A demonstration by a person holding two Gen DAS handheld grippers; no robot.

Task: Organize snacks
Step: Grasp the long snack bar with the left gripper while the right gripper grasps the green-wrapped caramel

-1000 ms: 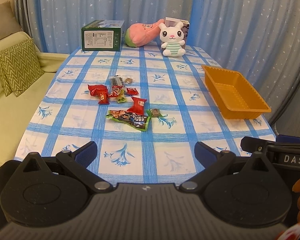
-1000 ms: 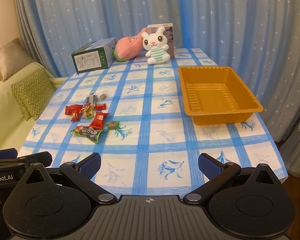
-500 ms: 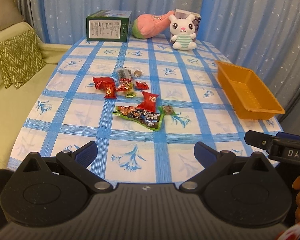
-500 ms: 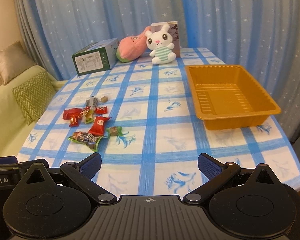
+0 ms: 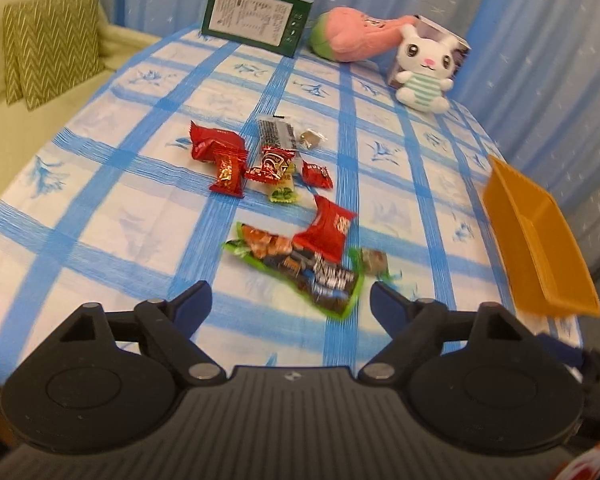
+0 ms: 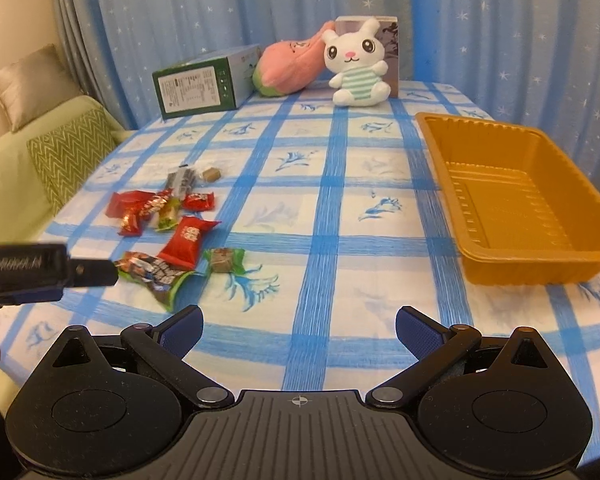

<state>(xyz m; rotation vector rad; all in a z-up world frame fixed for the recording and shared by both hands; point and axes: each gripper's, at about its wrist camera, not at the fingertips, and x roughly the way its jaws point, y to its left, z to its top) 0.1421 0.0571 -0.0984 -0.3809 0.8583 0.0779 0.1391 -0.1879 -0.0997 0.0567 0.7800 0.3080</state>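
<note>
At the far end of the table [image 6: 340, 240], covered by a blue-checked cloth, a green box [image 6: 200, 84] lies on its side. Beside it rests a pink plush [image 6: 288, 64], touching a white bunny toy [image 6: 358, 68] that sits against a small upright box [image 6: 390, 40]. A sofa [image 5: 4, 112] with 1 zigzag cushion [image 5: 48, 48] stands alongside, and starry blue curtains [image 6: 500, 20] hang behind.

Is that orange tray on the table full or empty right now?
Empty. The right wrist view shows the orange tray's bare ribbed floor, and the snacks all lie on the tablecloth apart from it.
</note>
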